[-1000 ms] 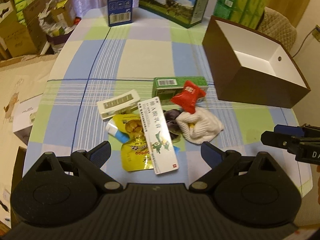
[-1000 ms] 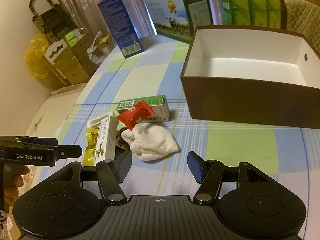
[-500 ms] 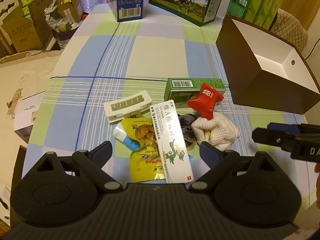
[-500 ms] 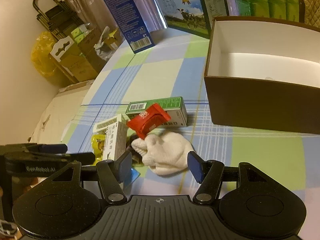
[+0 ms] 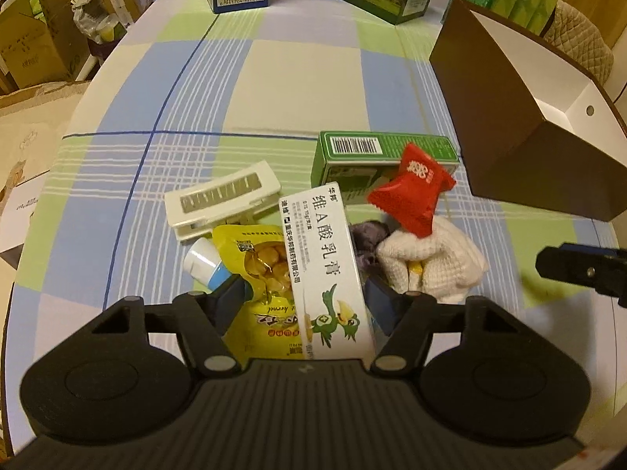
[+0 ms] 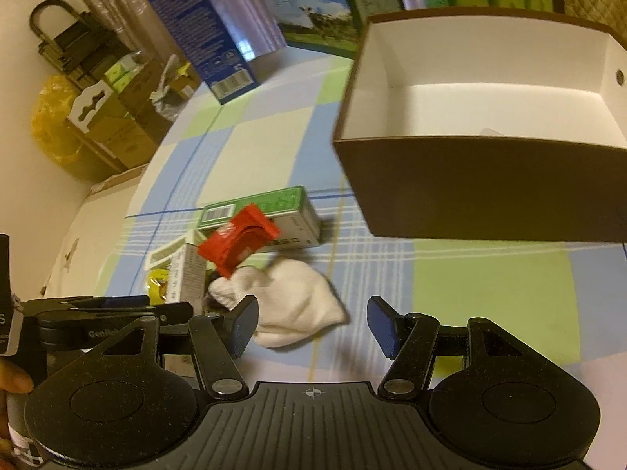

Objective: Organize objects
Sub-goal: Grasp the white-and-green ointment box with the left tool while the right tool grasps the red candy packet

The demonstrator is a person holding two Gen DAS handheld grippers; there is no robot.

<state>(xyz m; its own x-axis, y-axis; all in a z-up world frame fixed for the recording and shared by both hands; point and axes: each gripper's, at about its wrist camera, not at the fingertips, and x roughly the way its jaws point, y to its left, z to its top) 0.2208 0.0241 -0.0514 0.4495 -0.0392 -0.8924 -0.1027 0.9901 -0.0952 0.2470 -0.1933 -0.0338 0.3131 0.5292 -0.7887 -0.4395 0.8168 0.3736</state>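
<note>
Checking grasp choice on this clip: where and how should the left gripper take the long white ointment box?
Grip the white ointment box across its narrow width at the near end, coming from the near side along its length. It lies flat atop the yellow pouch, and the left gripper already has its open jaws on either side of that end.

Table: three cartons (image 5: 386,151), one pouch (image 5: 266,274), perhaps two socks (image 5: 431,254).

The surface (image 5: 305,78) wears blue, green and cream checks; the box (image 6: 490,192) is brown outside, white within; a red packet (image 5: 411,192), white sock (image 5: 439,258), yellow pouch (image 5: 266,274), green carton (image 5: 376,152)
</note>
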